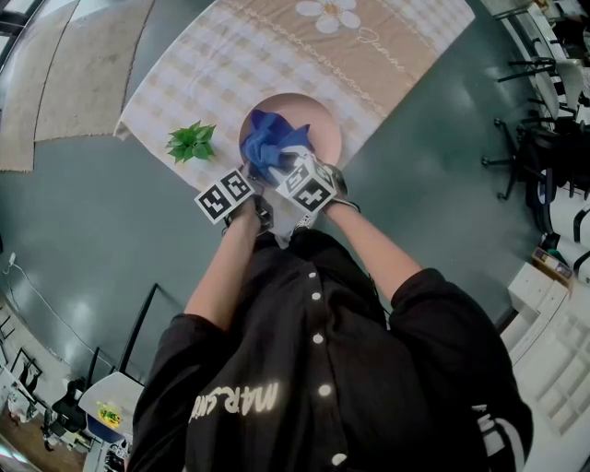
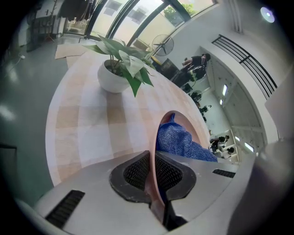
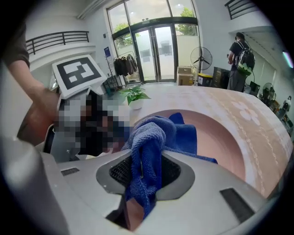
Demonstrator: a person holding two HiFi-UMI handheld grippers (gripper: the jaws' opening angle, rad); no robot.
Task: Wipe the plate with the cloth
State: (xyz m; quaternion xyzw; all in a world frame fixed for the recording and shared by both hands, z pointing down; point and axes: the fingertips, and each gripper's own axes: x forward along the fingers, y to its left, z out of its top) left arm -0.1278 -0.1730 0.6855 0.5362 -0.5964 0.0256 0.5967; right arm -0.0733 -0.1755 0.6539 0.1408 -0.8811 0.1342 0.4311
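Observation:
A pink plate (image 1: 323, 124) lies on a checked tablecloth, and a blue cloth (image 1: 267, 140) is bunched on its near left part. My left gripper (image 2: 154, 172) is shut on the plate's near rim (image 2: 183, 120), which runs up between its pads. My right gripper (image 3: 144, 172) is shut on the blue cloth (image 3: 149, 142), which hangs out of the jaws and spreads over the plate's bowl (image 3: 216, 137). In the head view both grippers sit side by side at the plate's near edge, the left gripper (image 1: 241, 189) beside the right gripper (image 1: 297, 171).
A small potted green plant (image 1: 191, 141) stands on the tablecloth (image 1: 203, 64) left of the plate, close to the cloth's near edge. A daisy print (image 1: 329, 14) marks the far end. Dark floor surrounds the table; chairs and shelves stand at the right.

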